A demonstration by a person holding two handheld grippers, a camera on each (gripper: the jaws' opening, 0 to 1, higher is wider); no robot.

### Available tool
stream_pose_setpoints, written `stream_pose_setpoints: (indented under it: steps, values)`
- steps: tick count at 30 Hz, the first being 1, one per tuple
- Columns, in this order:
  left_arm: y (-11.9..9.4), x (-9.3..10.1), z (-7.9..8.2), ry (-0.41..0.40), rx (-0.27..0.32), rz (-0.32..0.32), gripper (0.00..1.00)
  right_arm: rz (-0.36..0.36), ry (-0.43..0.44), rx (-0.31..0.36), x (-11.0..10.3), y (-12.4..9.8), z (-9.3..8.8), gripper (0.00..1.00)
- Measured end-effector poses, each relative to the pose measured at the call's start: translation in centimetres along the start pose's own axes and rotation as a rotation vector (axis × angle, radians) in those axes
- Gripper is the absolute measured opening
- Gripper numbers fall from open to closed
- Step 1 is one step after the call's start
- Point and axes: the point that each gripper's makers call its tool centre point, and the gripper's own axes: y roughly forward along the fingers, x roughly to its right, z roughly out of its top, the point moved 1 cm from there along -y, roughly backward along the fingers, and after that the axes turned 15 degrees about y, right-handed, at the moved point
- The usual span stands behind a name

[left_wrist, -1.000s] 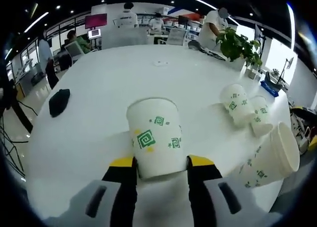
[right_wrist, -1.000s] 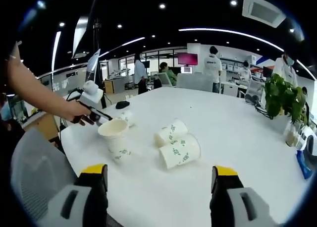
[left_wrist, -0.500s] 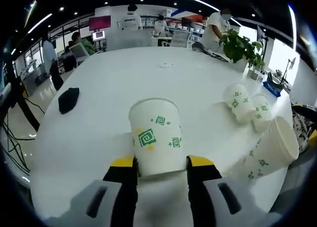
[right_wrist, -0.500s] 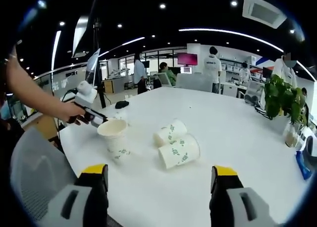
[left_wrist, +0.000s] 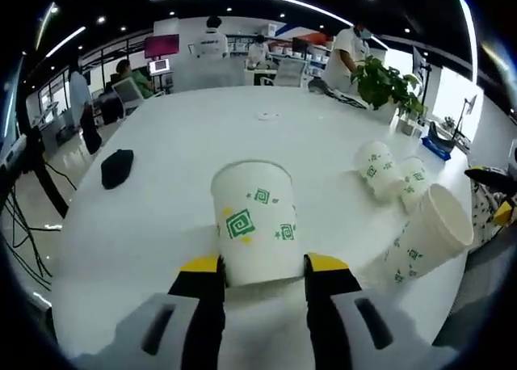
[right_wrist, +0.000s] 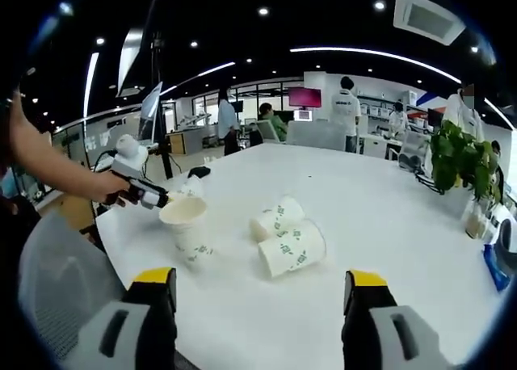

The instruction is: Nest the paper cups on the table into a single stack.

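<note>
White surface carrying an upright cup and two lying cups side by side. Left tool clamped on a held cup; right tool spread wide, holding nothing.

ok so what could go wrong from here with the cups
The left gripper pinches its paper cup low on the thin wall, so it may crush or slip. The upright cup stands near the table edge and could be knocked off. The two lying cups may roll.
</note>
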Motion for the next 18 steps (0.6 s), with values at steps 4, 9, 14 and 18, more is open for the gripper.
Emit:
stream_pose_setpoints:
  steps: [4,9,14,18]
  values:
    - [-0.9,0.4,0.4,0.013,0.018,-0.009,0.37,0.008,0.016,0.004,0.2,0.0,0.1,0.86]
    - [-1.8,0.8,0.8,0.022,0.041,-0.020,0.37,0.015,0.035,0.006,0.2,-0.1,0.2,0.86]
    - [-2.7,0.9,1.4,0.031,0.073,-0.028,0.37,0.036,0.036,0.016,-0.3,-0.1,1.1,0.86]
    - [-3.6,1.0,2.8,0.027,0.103,-0.029,0.37,0.091,0.051,0.034,-1.6,0.0,2.3,0.83]
